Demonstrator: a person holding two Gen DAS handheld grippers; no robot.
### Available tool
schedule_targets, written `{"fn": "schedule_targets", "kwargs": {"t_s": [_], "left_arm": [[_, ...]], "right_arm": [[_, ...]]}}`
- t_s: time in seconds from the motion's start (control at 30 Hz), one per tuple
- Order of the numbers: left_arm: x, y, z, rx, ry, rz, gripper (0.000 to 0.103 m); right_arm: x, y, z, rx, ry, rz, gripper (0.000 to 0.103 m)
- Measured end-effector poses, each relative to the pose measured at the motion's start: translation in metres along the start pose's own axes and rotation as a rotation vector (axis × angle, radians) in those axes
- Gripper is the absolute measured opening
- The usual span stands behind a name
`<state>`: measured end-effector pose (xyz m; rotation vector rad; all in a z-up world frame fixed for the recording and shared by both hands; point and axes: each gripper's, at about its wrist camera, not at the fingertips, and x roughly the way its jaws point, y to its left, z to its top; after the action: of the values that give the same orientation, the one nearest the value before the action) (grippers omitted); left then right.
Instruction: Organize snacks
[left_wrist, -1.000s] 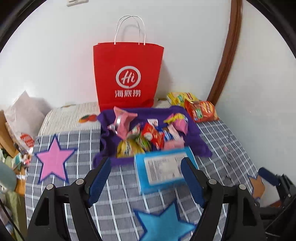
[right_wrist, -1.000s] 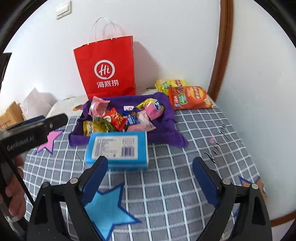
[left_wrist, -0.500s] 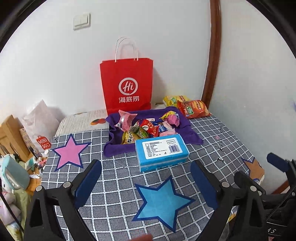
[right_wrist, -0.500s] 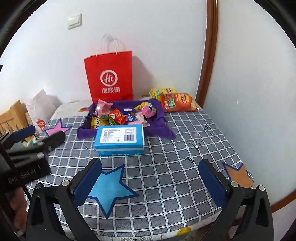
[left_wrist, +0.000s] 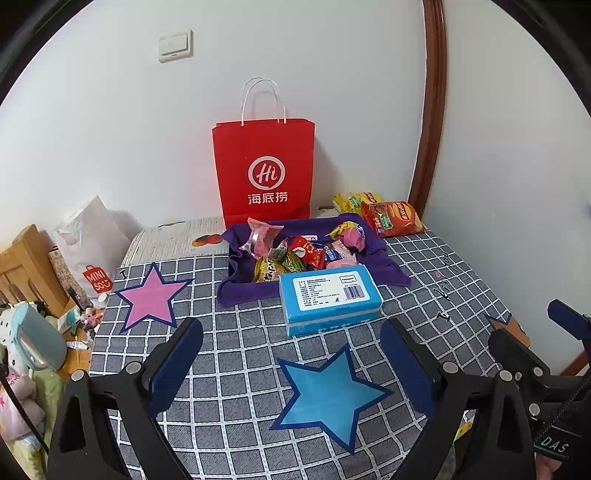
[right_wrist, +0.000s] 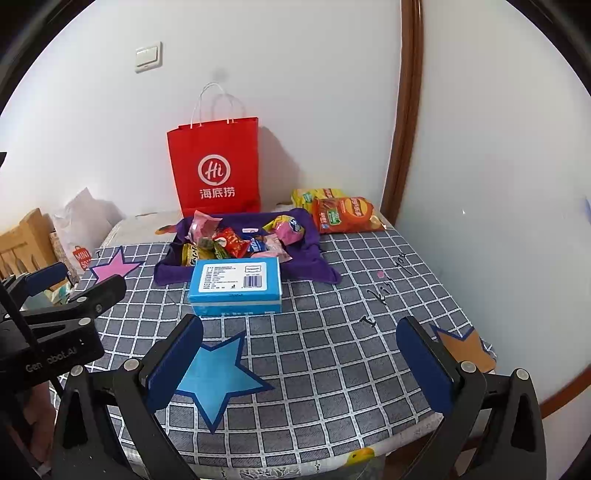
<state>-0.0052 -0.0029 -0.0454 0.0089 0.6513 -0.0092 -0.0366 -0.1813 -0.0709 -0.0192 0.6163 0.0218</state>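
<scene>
A purple cloth tray (left_wrist: 384, 264) (right_wrist: 314, 258) at the back of the checked table holds several small snack packets (left_wrist: 303, 253) (right_wrist: 236, 240). A blue box (left_wrist: 328, 299) (right_wrist: 236, 286) lies on the table just in front of it. Two chip bags, orange (left_wrist: 393, 218) (right_wrist: 343, 214) and yellow (left_wrist: 351, 201) (right_wrist: 314, 194), lie behind the tray on the right. My left gripper (left_wrist: 291, 365) is open and empty, near the table's front above a blue star. My right gripper (right_wrist: 299, 363) is open and empty, also near the front edge.
A red paper bag (left_wrist: 264, 173) (right_wrist: 214, 166) stands against the wall behind the tray. Pink (left_wrist: 151, 299) and blue (left_wrist: 328, 391) star patches mark the tablecloth. A white MINISO bag (left_wrist: 92, 251) and clutter lie off the table's left. Wall and brown pipe (left_wrist: 424, 110) bound the right.
Both grippers have pulled back and up from the blue box and the tray. The table and the wall now show more widely. Nothing on the table has moved.
</scene>
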Motion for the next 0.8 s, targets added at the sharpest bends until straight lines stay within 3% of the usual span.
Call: {"fn": "schedule_targets", "kwargs": {"t_s": [0.8], "left_arm": [[-0.0042,0.0019,-0.0041,-0.009,0.003,0.0,0.097]], "right_arm": [[-0.0002,-0.0011,-0.0022,0.011,-0.005,-0.014,0.103]]}}
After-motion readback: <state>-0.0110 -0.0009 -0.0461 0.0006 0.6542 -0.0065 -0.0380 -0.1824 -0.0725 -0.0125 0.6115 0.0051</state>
